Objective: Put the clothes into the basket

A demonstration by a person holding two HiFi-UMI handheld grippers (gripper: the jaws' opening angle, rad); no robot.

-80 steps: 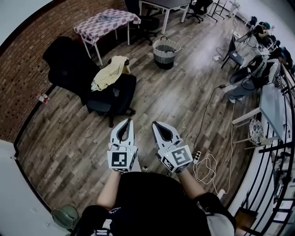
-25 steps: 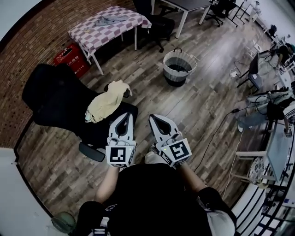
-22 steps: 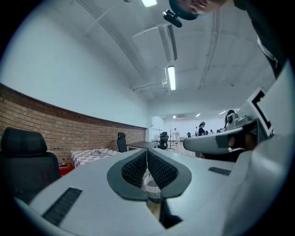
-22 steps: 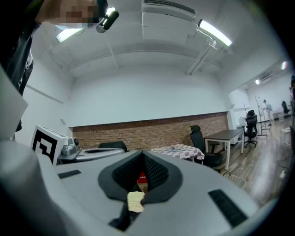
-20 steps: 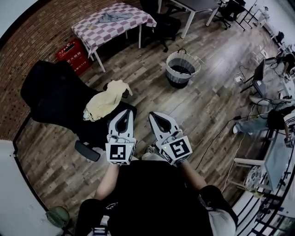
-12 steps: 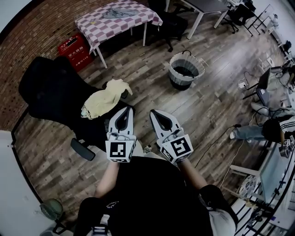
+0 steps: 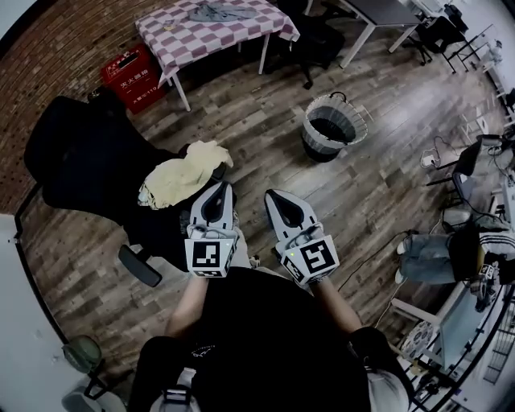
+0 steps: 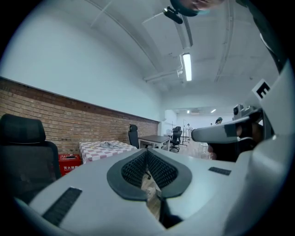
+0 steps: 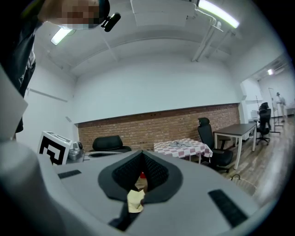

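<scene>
A pale yellow garment [image 7: 173,179] lies crumpled on the seat of a black office chair [image 7: 88,157]. My left gripper [image 7: 220,188] is shut and empty, its tip just right of the garment and above the seat edge. Beside it my right gripper [image 7: 272,195] is also shut, holding nothing. The grey-and-white basket [image 7: 331,129] stands on the wood floor, up and to the right of both grippers. In the left gripper view the gripper [image 8: 147,159] shows its jaws meeting. The right gripper [image 9: 140,161] view shows the yellow garment [image 9: 135,201] through the slit under the pads.
A checked table [image 7: 213,34] at the back bears a grey garment [image 7: 222,11]. A red crate [image 7: 131,72] sits beside it by the brick wall. Seated people [image 7: 451,249] and desks line the right side. A cable runs over the floor at lower right.
The chair with the yellow garment has come closer to the grippers, and the basket has shifted right and down in view. Both grippers stay shut, side by side.
</scene>
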